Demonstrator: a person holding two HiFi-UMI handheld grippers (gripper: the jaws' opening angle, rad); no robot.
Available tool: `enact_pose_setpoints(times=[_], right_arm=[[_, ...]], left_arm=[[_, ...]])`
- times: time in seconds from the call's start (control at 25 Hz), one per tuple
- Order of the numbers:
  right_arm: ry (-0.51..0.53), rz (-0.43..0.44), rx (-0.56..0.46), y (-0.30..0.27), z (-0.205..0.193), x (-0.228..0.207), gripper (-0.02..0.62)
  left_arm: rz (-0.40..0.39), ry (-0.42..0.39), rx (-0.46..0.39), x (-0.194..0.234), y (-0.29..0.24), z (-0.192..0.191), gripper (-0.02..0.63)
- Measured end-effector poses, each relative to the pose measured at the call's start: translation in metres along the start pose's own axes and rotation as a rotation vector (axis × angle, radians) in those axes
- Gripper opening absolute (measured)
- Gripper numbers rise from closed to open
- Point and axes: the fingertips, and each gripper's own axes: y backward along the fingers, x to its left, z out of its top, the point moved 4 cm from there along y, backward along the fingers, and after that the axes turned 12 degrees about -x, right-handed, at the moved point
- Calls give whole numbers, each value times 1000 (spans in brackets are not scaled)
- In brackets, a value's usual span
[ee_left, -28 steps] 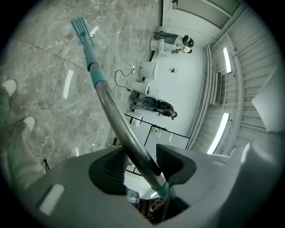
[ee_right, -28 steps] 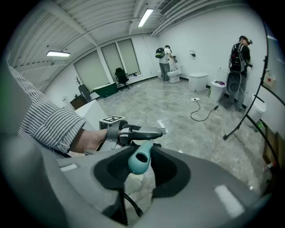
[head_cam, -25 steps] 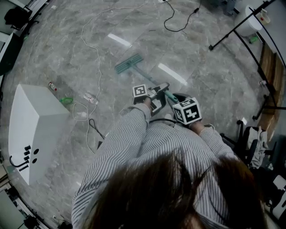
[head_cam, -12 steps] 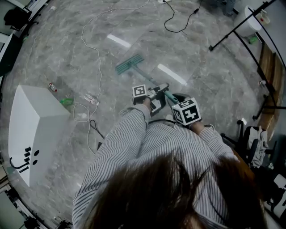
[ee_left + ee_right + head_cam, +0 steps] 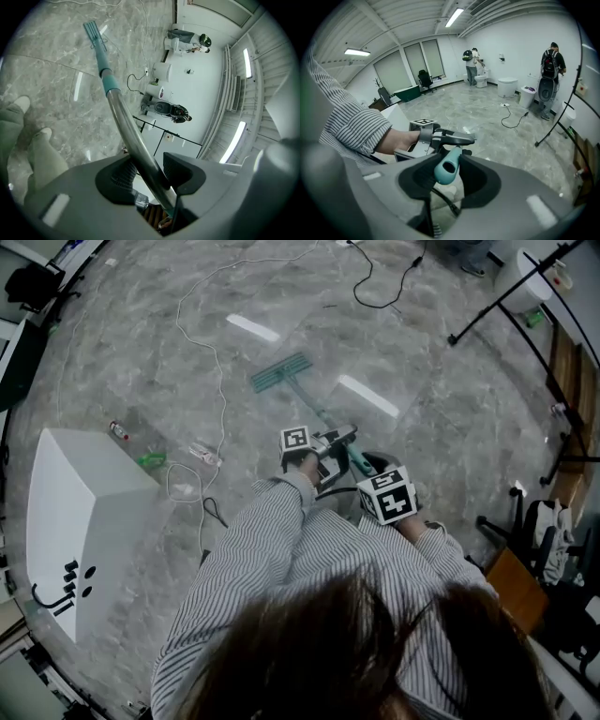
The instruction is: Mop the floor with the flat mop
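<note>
Down on the grey marble floor point(image 5: 441, 418) in the head view, the flat mop point(image 5: 309, 404) is stretched out ahead of the person. Its teal mop head point(image 5: 280, 372) lies flat on the stone, well clear of the big white box point(image 5: 75, 521) and the loose white cable point(image 5: 211, 343) off to the left. The left hand-held gripper point(image 5: 333, 442) sits further down the pole point(image 5: 323, 418), and the right hand-held gripper point(image 5: 370, 470) is just behind it, close to the body. The left gripper view makes things clearer: both jaws are clamped onto the shiny metal part of the pole, which runs up past a teal collar point(image 5: 110, 84) to the mop head pressed on the floor far ahead. In the right gripper view, the jaws are pinching the rounded teal handle end point(image 5: 446, 169). The other gripper and a striped sleeve point(image 5: 351, 126) are right in front of them. So I'd say we're mid-mopping, with a two-point hold and the head planted partway across open floor. The next stroke probably needs both grips tight, so the smooth pole doesn't twist or slide in the lower jaws. It also needs steady downward pressure to keep the head flat. I'd steer the sweep away from that cable so it doesn't get dragged along.
</note>
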Motion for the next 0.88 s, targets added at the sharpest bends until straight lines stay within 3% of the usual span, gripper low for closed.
enact_pose_setpoints(times=[0.08,0.16,0.44,0.68,0.88], right_arm=[[17,17,20,-14,4,16,124],[25,29,29,-27,12,25,129],[18,33,-1,-90,65,22,130],[29,56,2,-166,139,-4,129],[31,78,0,-222,213,-32,127]], left_arm=[[29,-36,-16,9,9,23,178],[49,-16,-41,5,16,37,175],[40,-11,-109,-24,7,114,173],[1,35,-207,-61,-26,211,169],[16,36,-215,-102,-61,287,171]])
